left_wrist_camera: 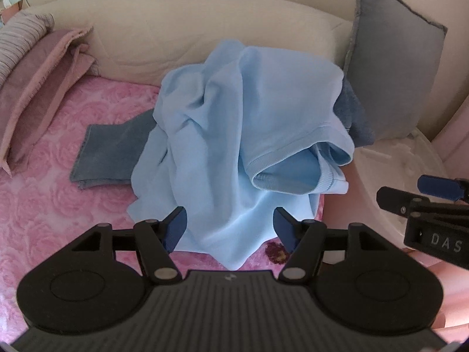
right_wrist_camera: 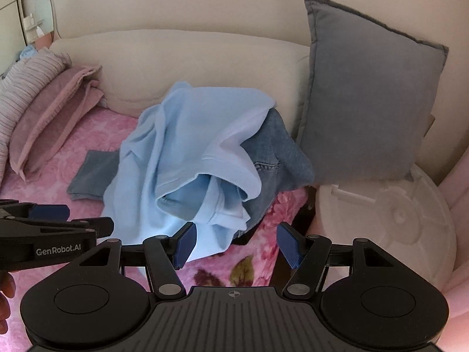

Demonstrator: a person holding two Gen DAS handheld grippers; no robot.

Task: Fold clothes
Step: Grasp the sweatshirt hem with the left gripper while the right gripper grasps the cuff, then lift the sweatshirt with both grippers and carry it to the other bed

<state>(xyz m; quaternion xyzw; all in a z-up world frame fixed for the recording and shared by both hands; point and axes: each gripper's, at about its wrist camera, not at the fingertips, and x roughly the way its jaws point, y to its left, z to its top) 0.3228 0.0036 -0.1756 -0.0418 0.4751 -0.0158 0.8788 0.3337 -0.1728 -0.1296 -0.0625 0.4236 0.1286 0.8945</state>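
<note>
While a crumpled blue shirt (left_wrist_camera: 234,123) lies heaped over jeans (right_wrist_camera: 272,152) on the pink bed (left_wrist_camera: 58,205), the left gripper (left_wrist_camera: 231,228) and right gripper (right_wrist_camera: 234,243) hover with jaws released and empty, where a careless pinch risks dragging both garments together.

Left gripper (left_wrist_camera: 230,228): jaws wide apart, nothing between blue pads (left_wrist_camera: 176,228), level, pointing forward. Right gripper (right_wrist_camera: 236,243): jaws likewise spread, empty, level. Right gripper just right of left gripper, side by side, apart. Fingertips (right_wrist_camera: 7,290) at left gripper's handle.
</note>
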